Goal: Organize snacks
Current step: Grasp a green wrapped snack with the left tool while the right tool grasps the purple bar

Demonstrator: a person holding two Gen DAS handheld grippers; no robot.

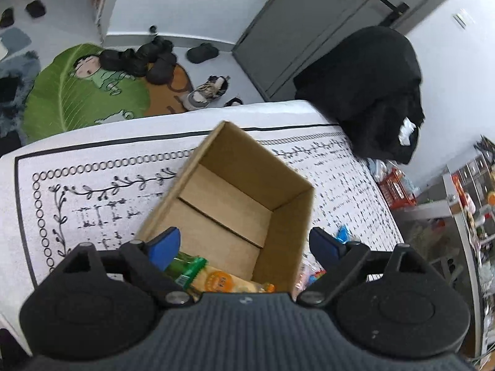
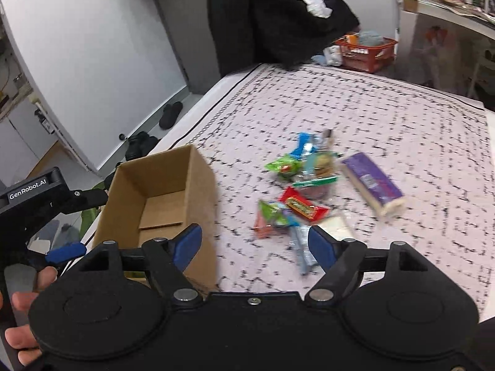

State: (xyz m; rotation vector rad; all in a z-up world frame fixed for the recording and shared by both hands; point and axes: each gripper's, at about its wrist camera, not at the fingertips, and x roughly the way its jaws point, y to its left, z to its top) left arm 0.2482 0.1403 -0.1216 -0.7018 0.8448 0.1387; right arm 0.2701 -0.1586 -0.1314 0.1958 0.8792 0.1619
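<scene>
**Next snack, keep it tidy**

Both our grippers, left gripper [image 1: 244, 244] and right gripper [image 2: 255, 244], are spread wide, empty. The snack pile [image 2: 304, 191] sits at 1 o'clock of the cardboard box [image 2: 161, 191]; we'd pinch one wrapper squarely, then drop it beside the packet [image 1: 216, 279] already inside.

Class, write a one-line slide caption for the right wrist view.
Open right tongs face scattered snacks beside a cardboard box.

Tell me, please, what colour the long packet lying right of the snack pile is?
The long packet is purple with a whitish end, best seen in the right wrist view.
</scene>
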